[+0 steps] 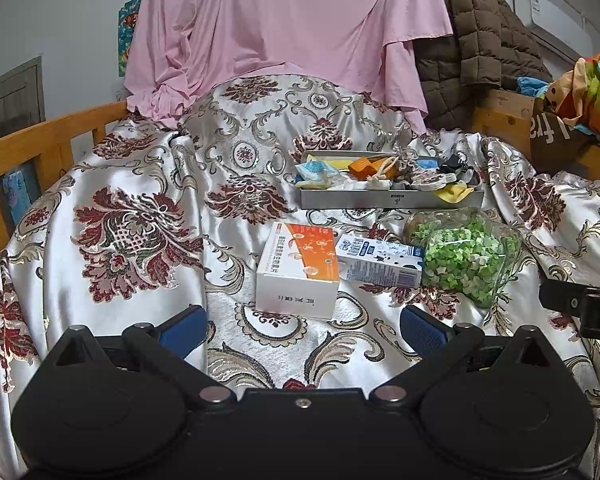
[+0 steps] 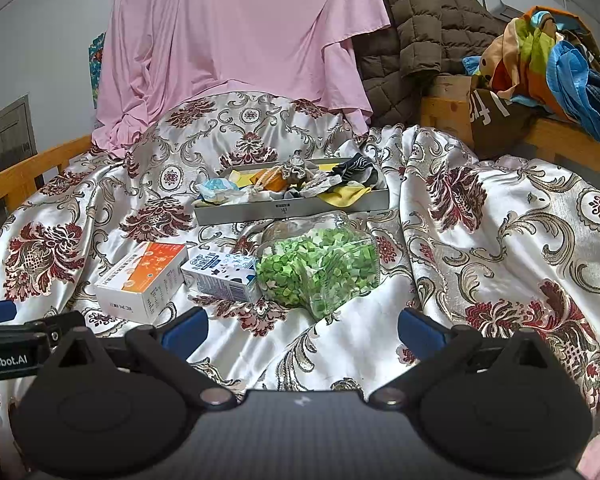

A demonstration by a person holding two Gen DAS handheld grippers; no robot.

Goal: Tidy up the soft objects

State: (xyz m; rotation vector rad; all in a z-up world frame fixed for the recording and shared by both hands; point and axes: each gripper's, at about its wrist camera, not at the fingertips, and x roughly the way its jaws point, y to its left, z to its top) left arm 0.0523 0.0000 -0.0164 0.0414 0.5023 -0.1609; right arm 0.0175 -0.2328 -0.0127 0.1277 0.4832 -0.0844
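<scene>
Soft objects (image 1: 380,174): a heap of small cloths, socks and pouches lying in a shallow grey tray (image 1: 392,200) on the patterned bedspread (image 1: 140,240), toward the far side of the bed, in front of the covered pillow. Long axis of the tray runs left to right across the bed, one long wall facing the cameras.

Contents, left to right in the left wrist view: a white-and-blue crumpled piece (image 1: 314,172); an orange piece (image 1: 362,168); a drawstring pouch with cord (image 1: 404,162); dark socks (image 1: 452,170); a yellow cloth (image 1: 456,192) spilling over the near wall at the right end.

Handling, judged: all light, limp, not fragile; each will sag and trail when lifted. Best taken by pinching a raised fold or bunched middle from above; the yellow cloth by its overhanging corner. Pieces overlap, so one may drag a neighbour.

Nearer items on the bedspread, left to right: an orange-and-white box (image 1: 298,268), a blue-and-white carton (image 1: 380,262) just beside it, a clear jar of green paper stars (image 1: 466,258) on its side, touching the carton. All rigid.

Left gripper (image 1: 304,326): fingers wide apart, holding nothing, low over the near bedspread. Right gripper (image 2: 303,326): likewise apart, nothing held, facing the jar.
</scene>
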